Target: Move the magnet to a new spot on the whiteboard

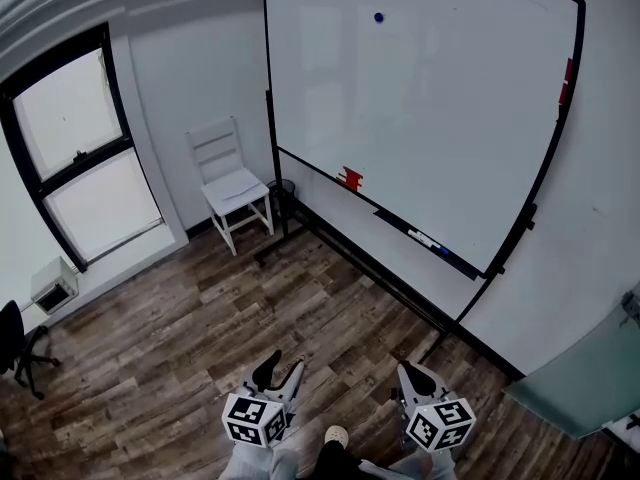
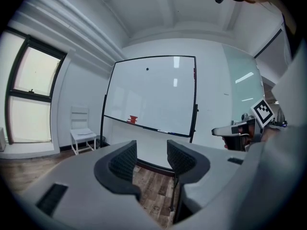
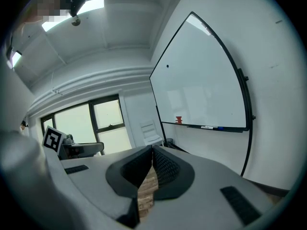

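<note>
In the head view the blue magnet sits high on the whiteboard, above a wood floor with a white chair nearby; the left gripper view shows the left tongs apart and empty, and the right gripper view shows the right tongs pressed together.

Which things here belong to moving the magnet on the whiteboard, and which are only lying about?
For the job:
- small round blue magnet
- large white whiteboard on a black stand
- left gripper, jaws apart
- right gripper, jaws together, empty

Lying about:
- white wooden chair
- red object on the board's ledge
- markers on the ledge
- black office chair
</note>
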A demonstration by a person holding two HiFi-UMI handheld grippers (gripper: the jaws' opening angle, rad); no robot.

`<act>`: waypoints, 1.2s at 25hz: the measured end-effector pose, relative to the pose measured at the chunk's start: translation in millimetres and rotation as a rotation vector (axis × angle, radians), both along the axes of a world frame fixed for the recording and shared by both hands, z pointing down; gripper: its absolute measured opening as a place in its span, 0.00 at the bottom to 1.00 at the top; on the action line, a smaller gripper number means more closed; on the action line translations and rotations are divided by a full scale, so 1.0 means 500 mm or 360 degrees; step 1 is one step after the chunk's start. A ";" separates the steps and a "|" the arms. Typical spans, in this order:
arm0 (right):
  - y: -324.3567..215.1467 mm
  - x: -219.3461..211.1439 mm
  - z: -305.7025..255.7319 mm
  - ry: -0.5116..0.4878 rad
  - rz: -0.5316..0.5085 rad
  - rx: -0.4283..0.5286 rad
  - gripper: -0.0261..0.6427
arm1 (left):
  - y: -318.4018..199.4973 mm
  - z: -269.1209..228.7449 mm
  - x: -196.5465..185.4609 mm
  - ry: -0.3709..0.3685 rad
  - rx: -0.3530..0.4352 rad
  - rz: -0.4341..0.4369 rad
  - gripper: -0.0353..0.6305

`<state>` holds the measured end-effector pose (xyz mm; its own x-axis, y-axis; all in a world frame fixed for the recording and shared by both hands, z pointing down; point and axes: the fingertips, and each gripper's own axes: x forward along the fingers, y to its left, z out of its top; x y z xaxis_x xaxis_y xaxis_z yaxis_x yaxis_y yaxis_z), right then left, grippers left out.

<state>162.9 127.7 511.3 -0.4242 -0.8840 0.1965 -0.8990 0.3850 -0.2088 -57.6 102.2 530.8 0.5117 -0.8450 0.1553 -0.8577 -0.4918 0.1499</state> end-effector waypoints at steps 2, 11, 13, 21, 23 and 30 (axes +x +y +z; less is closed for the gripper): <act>-0.031 0.012 -0.001 -0.0001 -0.0001 0.0000 0.08 | -0.030 -0.001 0.011 -0.0002 -0.0001 -0.0002 0.34; -0.153 0.023 0.007 -0.0006 -0.0036 -0.0015 0.08 | -0.146 0.006 0.022 -0.0012 -0.0013 -0.0028 0.34; -0.176 0.026 0.012 -0.0006 -0.0042 -0.0024 0.08 | -0.170 0.008 0.026 -0.0013 -0.0015 -0.0030 0.34; -0.262 0.044 0.019 0.0001 -0.0062 -0.0027 0.08 | -0.248 0.014 0.043 -0.0018 -0.0011 -0.0041 0.34; -0.276 0.042 0.024 0.0005 -0.0078 -0.0029 0.08 | -0.260 0.016 0.043 -0.0015 -0.0006 -0.0052 0.34; -0.291 0.035 0.054 -0.0004 -0.0091 -0.0055 0.08 | -0.270 0.042 0.048 -0.0023 -0.0033 -0.0049 0.34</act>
